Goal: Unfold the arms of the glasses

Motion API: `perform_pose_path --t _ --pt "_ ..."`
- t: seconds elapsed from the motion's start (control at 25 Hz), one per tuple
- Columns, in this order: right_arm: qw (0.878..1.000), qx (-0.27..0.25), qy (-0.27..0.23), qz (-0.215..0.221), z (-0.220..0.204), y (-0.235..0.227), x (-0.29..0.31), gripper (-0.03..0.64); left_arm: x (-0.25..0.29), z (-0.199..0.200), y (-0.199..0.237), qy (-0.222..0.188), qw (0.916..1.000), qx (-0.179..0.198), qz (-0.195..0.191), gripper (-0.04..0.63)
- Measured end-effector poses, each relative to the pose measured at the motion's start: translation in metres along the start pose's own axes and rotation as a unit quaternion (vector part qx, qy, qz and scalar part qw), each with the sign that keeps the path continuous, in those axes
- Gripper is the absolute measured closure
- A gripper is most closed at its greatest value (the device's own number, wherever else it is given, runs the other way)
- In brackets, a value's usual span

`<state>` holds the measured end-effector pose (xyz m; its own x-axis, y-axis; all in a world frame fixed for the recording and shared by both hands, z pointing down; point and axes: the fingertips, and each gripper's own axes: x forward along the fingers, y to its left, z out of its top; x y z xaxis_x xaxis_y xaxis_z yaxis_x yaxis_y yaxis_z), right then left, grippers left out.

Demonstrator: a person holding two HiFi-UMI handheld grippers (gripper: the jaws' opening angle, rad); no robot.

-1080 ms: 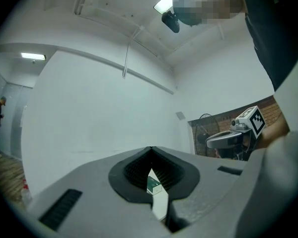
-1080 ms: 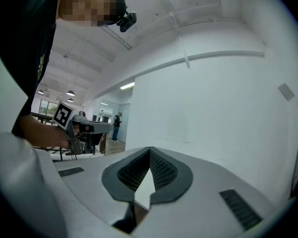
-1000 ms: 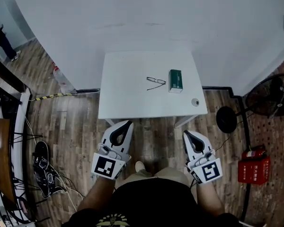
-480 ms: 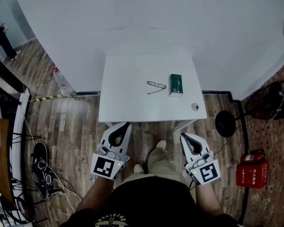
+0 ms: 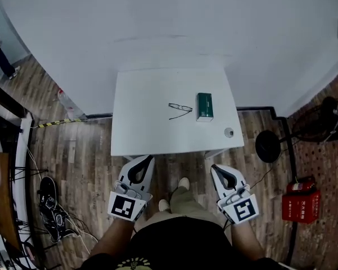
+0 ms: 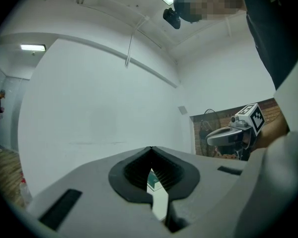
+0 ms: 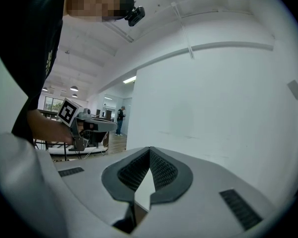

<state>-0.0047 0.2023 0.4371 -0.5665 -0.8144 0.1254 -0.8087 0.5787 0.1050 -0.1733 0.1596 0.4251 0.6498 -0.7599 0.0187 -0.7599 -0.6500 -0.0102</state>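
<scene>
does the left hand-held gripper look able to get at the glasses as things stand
Probably yes. The left hand-held gripper sits short of the near edge of the table, jaws shut, with only bare tabletop between it and the glasses. The box lies to their right, out of its path.

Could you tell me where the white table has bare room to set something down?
The left half of the table, from its left edge to the glasses, is bare, as is the strip along the near edge. Right of centre is crowded: glasses close beside the green box, a small round object near the front right corner.
</scene>
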Motion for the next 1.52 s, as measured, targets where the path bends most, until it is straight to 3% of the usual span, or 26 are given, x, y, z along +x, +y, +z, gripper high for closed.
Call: perform_pose_path --t 0.28,1.0,1.24,1.52 --pt "1.0 -0.007 0.014 0.009 -0.003 -0.026 0.019 0.617 0.035 0.009 0.015 -0.019 0.9997 -0.004 0.016 0.589" --pt "0.999 0.011 0.012 0.044 -0.006 -0.079 0.073 0.617 0.117 0.004 0.033 0.001 1.0 0.006 -0.004 0.589" --pt "0.998 0.021 -0.008 0.06 -0.006 -0.109 0.084 0.617 0.148 -0.004 0.041 0.022 0.9989 -0.04 -0.01 0.589" --pt "0.995 0.038 -0.032 0.083 -0.003 -0.154 0.1 0.617 0.174 0.005 0.041 0.024 0.9989 -0.039 0.01 0.589"
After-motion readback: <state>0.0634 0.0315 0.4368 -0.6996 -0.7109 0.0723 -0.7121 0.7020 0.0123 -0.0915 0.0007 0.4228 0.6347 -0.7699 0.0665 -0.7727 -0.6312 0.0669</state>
